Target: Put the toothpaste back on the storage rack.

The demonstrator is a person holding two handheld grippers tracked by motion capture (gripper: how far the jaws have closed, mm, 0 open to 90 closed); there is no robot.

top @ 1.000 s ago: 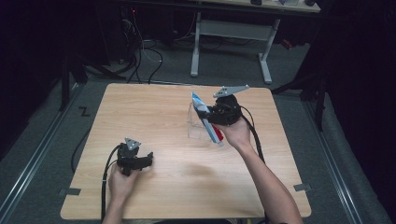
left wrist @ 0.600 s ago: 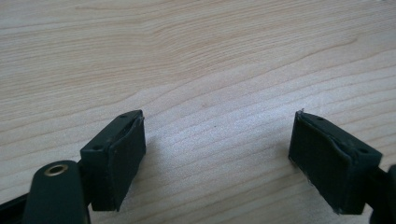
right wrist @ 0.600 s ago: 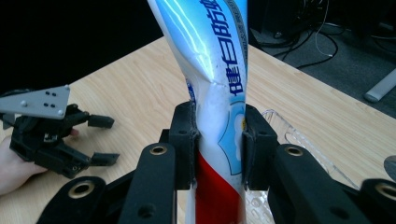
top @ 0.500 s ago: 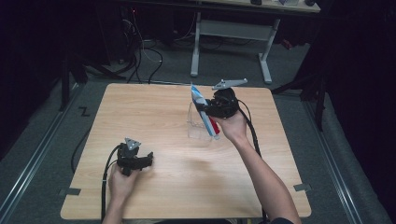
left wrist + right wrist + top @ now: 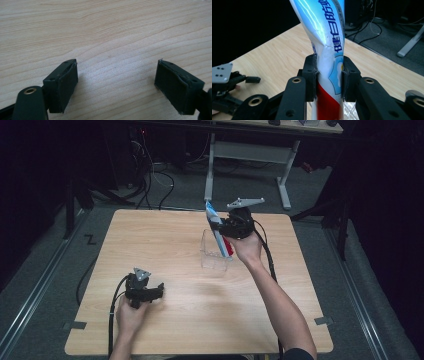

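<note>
My right gripper (image 5: 226, 227) (image 5: 329, 75) is shut on a toothpaste tube (image 5: 218, 228) (image 5: 327, 45), blue and white with a red lower end. The tube stands tilted, its red end down inside a clear plastic cup (image 5: 214, 251) at the table's middle back. In the right gripper view both pads squeeze the tube's middle. My left gripper (image 5: 156, 292) (image 5: 116, 82) rests low on the wooden table (image 5: 165, 235) at the front left. It is open, its two pads (image 5: 62, 82) wide apart over bare wood with nothing between them.
A grey desk frame (image 5: 250, 155) and cables (image 5: 150, 175) stand on the floor beyond the table's far edge. Bare wood lies between the cup and the left gripper. Cables trail from both grippers toward the front edge.
My right gripper has lifted and turned slightly with the tube, standing it more upright over the cup. The left gripper has stayed in place.
</note>
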